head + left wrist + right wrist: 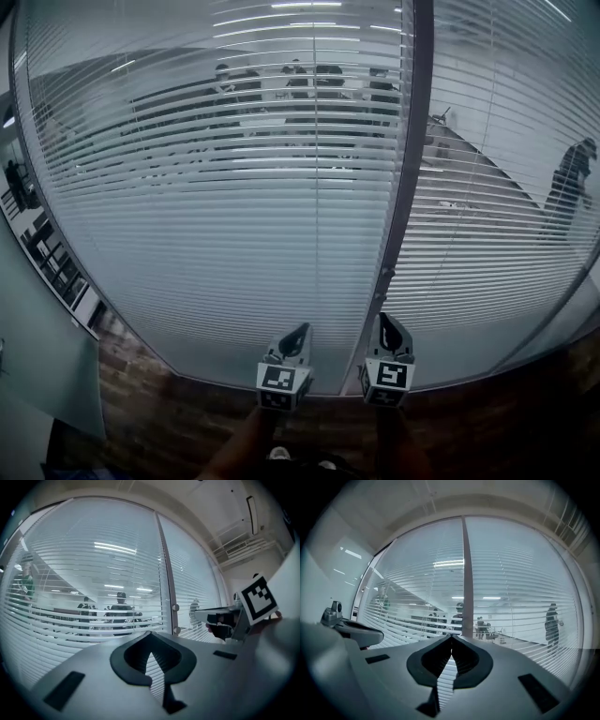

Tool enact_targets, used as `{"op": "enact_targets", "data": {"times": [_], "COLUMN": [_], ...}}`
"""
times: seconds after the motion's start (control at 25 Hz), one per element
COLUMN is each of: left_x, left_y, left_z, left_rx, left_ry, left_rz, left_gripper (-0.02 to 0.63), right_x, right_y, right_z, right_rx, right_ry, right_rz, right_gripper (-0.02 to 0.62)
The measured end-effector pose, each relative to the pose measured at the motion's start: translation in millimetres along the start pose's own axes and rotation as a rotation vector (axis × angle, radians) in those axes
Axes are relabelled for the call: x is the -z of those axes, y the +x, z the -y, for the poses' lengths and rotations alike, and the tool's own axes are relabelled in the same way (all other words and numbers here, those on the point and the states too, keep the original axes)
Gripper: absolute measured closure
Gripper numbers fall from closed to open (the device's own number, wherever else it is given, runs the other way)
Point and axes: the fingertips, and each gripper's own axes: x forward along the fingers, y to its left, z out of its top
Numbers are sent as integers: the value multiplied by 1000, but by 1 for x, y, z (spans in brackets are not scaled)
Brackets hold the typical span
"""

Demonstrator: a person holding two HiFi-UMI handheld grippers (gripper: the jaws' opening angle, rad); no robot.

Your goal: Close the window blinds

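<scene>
Squarely before a glazed office wall, the left tool (296,339) and the right tool (392,330) are held level and side by side, near each other but apart, low in the head view; both point at the window blinds (206,216), which hang lowered across the panes in front of them; each tool's own view shows its two dark pads meeting at the tips, jaws together with nothing between them, only pale slats showing past the narrow slit lower down; neither tool touches the blinds; the horizontal slats stand tilted apart, so the room beyond shows through in stripes; a dark upright frame (418,141) divides the left pane from the right and runs down to just between the two tools; two small round knobs (176,607) sit on that frame, one above the other; behind the slats a group of people (300,84) is gathered round a long desk (469,155), and a lone person (568,187) stands apart at the far right; ceiling lights (291,21) glare as bright bars across the upper slats; a brown patterned floor (141,375) meets the foot of the glass.
</scene>
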Motion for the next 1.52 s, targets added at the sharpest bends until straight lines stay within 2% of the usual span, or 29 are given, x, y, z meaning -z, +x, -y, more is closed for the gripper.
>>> {"op": "enact_targets", "data": {"times": [0.12,0.24,0.4,0.56,0.76,0.96,1.08,1.24,1.52], "left_x": [-6,-10,-6,-3,-2,3,9,9,10], "left_y": [12,17,24,24,29,34,32,34,26], "left_z": [-5,-8,-6,-12,-22,-27,-25,-29,-47], "left_rx": [10,11,41,53,54,59,71,69,30], "left_ry": [18,-2,9,12,10,9,12,6,5], "left_rz": [47,12,23,-33,-44,-36,-65,-56,-64], "left_gripper": [611,611,611,611,611,611,611,611,611], "right_x": [0,4,5,3,-2,-3,-1,-7,-7], "right_y": [8,18,28,38,49,58,64,73,82], "right_z": [6,8,12,15,21,29,32,39,42], "right_rx": [20,21,31,60,78,109,108,115,75], "right_ry": [4,-3,-15,-21,-39,-17,-20,-24,7], "right_rz": [-13,-18,-31,-35,-35,-41,-40,-32,-37], "right_gripper": [592,592,591,587,537,513,488,480,463]}}
